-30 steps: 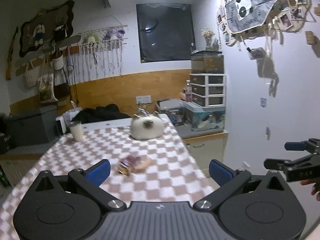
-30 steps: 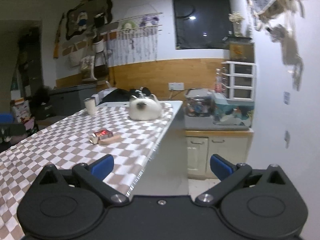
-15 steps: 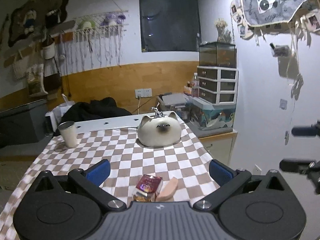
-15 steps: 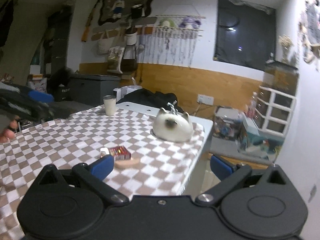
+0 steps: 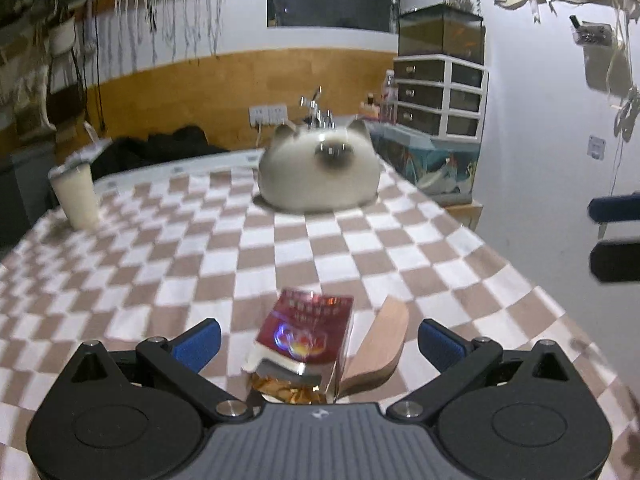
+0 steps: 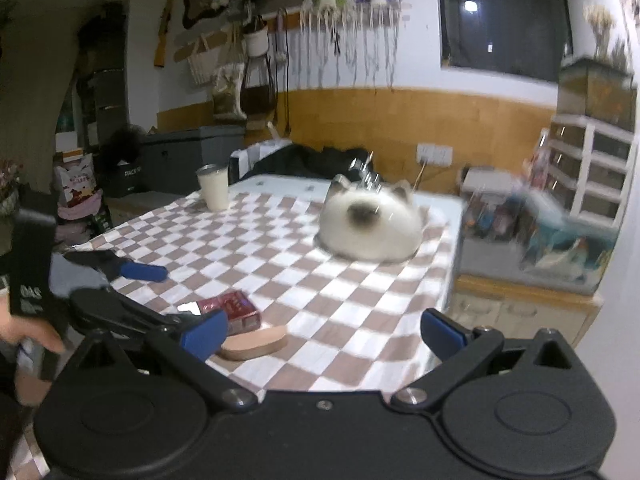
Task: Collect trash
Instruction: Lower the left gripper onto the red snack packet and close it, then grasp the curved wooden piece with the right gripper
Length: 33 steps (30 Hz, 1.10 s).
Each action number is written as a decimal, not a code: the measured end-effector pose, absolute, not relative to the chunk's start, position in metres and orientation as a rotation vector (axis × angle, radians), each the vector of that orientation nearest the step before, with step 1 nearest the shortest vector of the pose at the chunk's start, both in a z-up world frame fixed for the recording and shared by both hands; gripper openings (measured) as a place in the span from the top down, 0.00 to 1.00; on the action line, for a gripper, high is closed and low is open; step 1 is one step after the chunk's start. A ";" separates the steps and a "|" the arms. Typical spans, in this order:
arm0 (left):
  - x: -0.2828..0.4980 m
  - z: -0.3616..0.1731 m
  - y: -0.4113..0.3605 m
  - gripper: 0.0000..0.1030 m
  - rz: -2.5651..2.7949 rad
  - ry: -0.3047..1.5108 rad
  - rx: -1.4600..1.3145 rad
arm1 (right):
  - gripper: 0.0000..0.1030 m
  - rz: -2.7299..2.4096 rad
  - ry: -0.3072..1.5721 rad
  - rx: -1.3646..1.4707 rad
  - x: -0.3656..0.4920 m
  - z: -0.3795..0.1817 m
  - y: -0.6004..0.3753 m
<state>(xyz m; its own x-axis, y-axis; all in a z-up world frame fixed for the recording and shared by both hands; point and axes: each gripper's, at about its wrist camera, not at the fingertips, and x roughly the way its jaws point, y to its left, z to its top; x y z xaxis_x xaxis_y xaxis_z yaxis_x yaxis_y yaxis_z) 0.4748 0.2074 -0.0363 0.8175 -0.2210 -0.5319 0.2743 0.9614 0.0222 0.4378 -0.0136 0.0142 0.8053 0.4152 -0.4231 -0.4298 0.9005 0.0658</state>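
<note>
While both pairs of blue-tipped fingers stand spread wide, nothing is held in either. The left gripper hovers low over the near part of the table, and a red cigarette pack lies between its fingers without either one touching it. The pack's lid end is open toward the camera, with gold foil showing at the mouth. Just to the right of the pack, touching or nearly touching it, is a flat tan wooden piece with a rounded end; whether it leans on the pack I cannot tell.

The right gripper hangs to the right of the left gripper and a little back from the table edge, its left finger overlapping the view of the same cigarette pack and the wooden piece. From here the left gripper reaches in from the left, with a hand on its handle.

Farther out, the table wears a brown-and-white checked cloth. A white cat-shaped ornament with a dark face sits at the far right of the table, with some metal pieces sticking up behind it. A pale cup with a peeled-back lid stands at the far left, well apart from the pack. Beyond the table's right edge are a low cabinet, a set of white drawers and a glass tank on top.
</note>
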 end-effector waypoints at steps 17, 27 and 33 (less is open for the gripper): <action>0.498 -0.057 0.234 0.44 -0.286 0.595 0.015 | 0.00 0.573 0.568 -0.234 0.491 -0.045 0.069; 0.486 -0.049 0.268 0.44 -0.231 0.635 0.096 | 0.00 0.619 0.568 -0.318 0.496 -0.046 0.099; 0.485 -0.049 0.289 0.43 -0.201 0.638 0.071 | 0.00 0.649 0.596 -0.292 0.509 -0.053 0.114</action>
<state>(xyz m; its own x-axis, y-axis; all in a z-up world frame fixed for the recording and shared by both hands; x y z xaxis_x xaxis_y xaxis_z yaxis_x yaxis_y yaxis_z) 0.4849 0.2890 -0.0487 0.7849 -0.1639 -0.5975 0.2077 0.9782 0.0046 0.5089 0.1141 -0.0527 0.6393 0.4785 -0.6020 -0.6405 0.7646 -0.0724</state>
